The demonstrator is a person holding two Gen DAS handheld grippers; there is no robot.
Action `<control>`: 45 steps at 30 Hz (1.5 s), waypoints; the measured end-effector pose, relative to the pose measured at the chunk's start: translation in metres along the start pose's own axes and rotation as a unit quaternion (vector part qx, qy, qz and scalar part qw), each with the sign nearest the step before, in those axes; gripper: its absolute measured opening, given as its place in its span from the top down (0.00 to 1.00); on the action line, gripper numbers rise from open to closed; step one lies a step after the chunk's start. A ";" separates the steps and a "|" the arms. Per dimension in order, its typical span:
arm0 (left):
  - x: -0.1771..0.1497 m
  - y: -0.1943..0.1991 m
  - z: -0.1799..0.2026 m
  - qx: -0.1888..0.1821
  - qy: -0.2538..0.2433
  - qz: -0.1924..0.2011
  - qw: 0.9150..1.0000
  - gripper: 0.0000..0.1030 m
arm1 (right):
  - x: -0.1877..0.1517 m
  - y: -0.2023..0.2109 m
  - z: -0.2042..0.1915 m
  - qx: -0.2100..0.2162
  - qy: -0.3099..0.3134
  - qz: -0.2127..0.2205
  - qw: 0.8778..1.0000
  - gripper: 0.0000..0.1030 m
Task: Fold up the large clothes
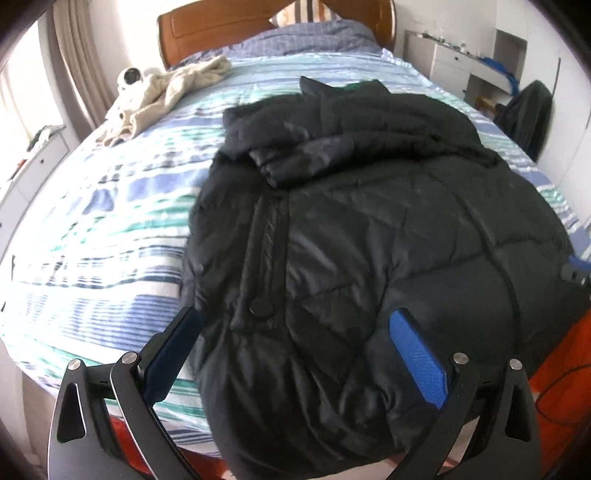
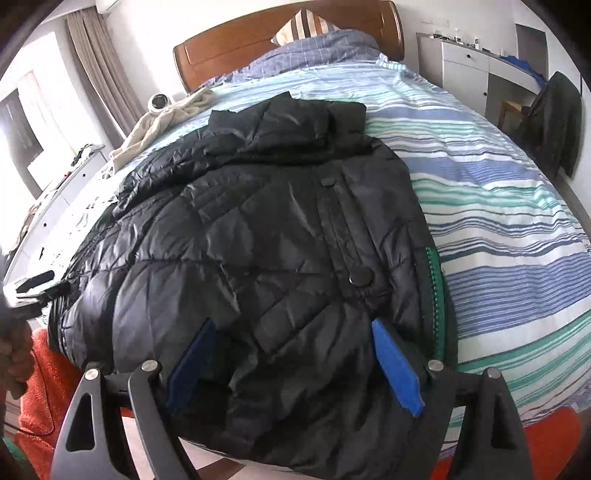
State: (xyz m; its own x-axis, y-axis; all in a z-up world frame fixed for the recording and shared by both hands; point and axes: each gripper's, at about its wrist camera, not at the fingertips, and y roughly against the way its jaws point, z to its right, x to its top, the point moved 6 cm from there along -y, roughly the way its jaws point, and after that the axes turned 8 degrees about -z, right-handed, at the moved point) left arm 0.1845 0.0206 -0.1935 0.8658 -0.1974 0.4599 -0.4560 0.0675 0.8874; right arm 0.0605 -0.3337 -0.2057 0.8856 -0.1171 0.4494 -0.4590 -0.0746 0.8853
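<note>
On the striped bed (image 1: 110, 229), a black quilted puffer jacket (image 1: 369, 240) lies spread with its hem hanging over the foot edge nearest both cameras and its collar pointing toward the wooden headboard (image 1: 229, 29). The jacket's front is up: a snap-button placket runs along it, with one round snap (image 2: 361, 277) near the hem and another (image 2: 327, 182) closer to the collar. A sleeve is folded across the chest just below the collar. A strip of green zipper lining (image 2: 434, 295) shows along the jacket's edge in the right wrist view.

The left tool (image 1: 295, 321) hovers over the hem end of the jacket, its blue-padded fingers spread wide with nothing pinched between them; one finger sits over the jacket's edge beside the bedding, the other over the quilted panel. The right tool (image 2: 291, 332) is likewise spread wide above the hem, both pads apart over the fabric and gripping nothing.

Beyond the jacket, toward the headboard, a beige garment (image 1: 162, 92) lies crumpled near the bed's edge, with a small white round device (image 1: 130, 77) just beside it. A checked blue duvet (image 1: 314, 38) and a striped pillow (image 1: 306, 11) rest against the headboard. An orange rug (image 2: 40, 384) covers the floor at the foot of the bed.
</note>
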 end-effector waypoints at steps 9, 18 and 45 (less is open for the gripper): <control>0.023 0.048 -0.041 0.040 -0.005 0.018 0.999 0.01 | 0.007 0.017 -0.001 0.023 -0.018 0.019 0.999 0.15; 0.010 0.082 -0.104 0.048 0.030 0.020 0.998 0.01 | -0.003 0.071 0.047 -0.081 0.067 0.025 0.994 0.15; -0.050 -0.046 -0.035 -0.119 0.095 -0.115 0.982 0.01 | -0.038 0.005 0.064 0.054 -0.053 -0.101 0.992 0.15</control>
State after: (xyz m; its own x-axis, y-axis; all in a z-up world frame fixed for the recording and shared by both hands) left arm 0.1694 0.0619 -0.2559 0.9734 -0.0503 0.2233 -0.2016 0.2734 0.9405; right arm 0.0198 -0.3927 -0.2258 0.9509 -0.1913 0.2434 -0.2820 -0.2112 0.9359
